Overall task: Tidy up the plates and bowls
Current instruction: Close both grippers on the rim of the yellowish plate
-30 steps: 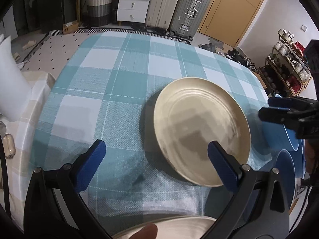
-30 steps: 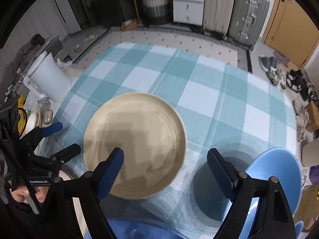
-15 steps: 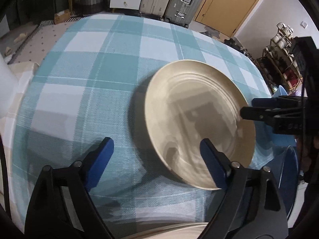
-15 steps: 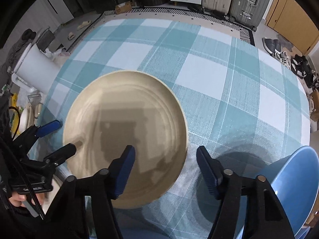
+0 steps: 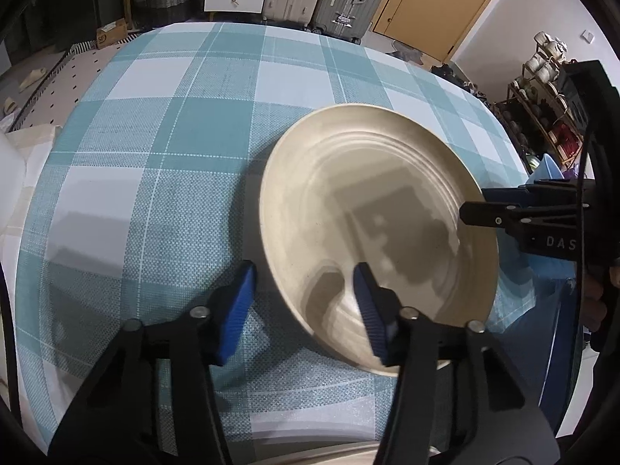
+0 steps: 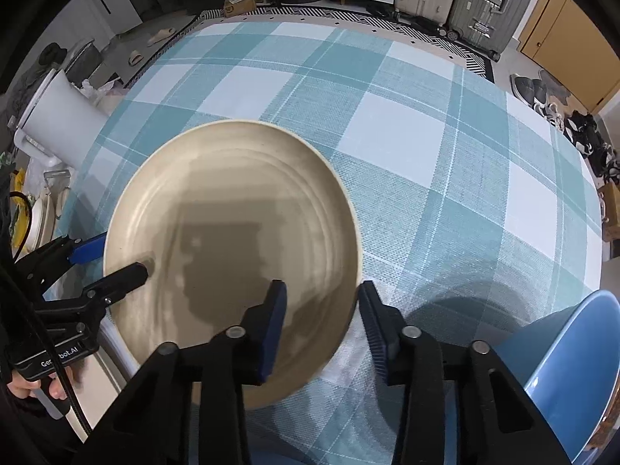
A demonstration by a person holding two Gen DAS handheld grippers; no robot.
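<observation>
Checked tablecloth [image 5: 162,178] bears beige plate [image 5: 379,217], rim seemingly between both grippers' parted jaws.

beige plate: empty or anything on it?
Empty. The beige plate shows only bare ridged surface and shadows in both wrist views; the left gripper and right gripper straddle opposite rims, open.

I see a beige plate [image 6: 232,240] with a smooth, softly glossy glaze and ringed ridges — the checked cloth [image 6: 407,135] under it is coarse, matt weave. The blue bowl [image 6: 573,356], near right, looks glossy.
</observation>
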